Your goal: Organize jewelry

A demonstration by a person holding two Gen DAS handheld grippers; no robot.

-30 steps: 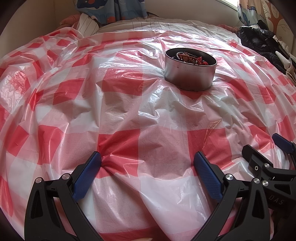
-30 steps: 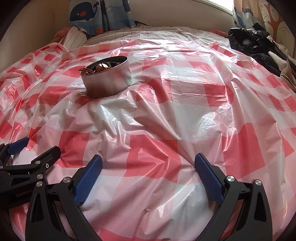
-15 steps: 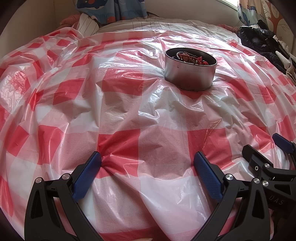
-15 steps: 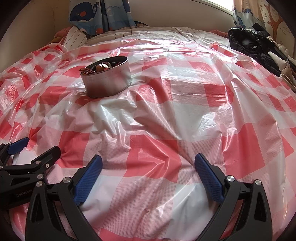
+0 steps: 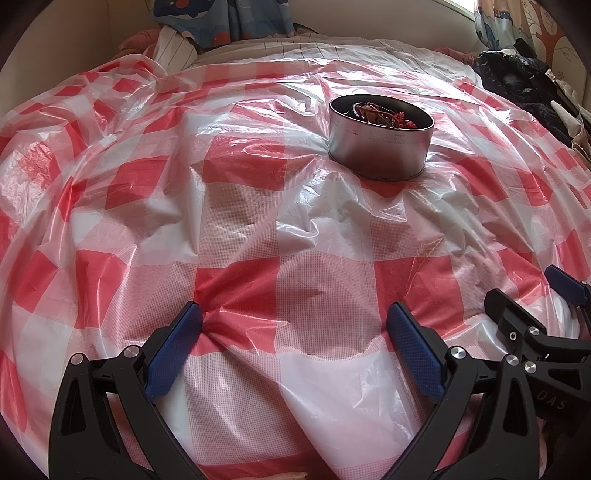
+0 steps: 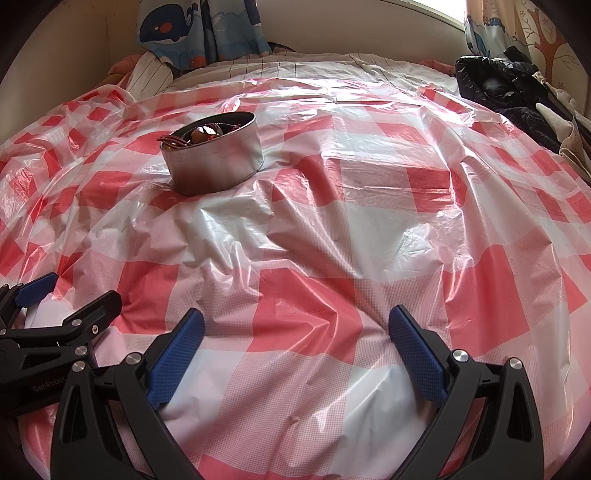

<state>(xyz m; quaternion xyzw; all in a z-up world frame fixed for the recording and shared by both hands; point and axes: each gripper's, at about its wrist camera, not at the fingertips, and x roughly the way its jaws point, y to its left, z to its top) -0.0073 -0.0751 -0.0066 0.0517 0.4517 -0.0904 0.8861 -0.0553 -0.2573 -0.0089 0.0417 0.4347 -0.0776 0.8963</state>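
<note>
A round metal tin [image 5: 380, 146] stands upright on a crinkled red-and-white checked plastic sheet [image 5: 258, 229] spread over a bed, toward the far side of the sheet. Inside it lies a tangle of jewelry [image 5: 380, 113]: reddish-brown loops and red beads, heaped partly above the rim. The left gripper [image 5: 295, 347] rests low at the near edge, its blue-padded fingers spread wide apart with only the sheet between them. The right gripper [image 6: 295, 347] sits just beside it on the right, likewise spread wide and holding nothing. Both are well apart from the tin. Far right, dark clothing [image 6: 509, 85] is piled beside a patterned curtain [image 6: 199, 26] hanging at the far wall.
</note>
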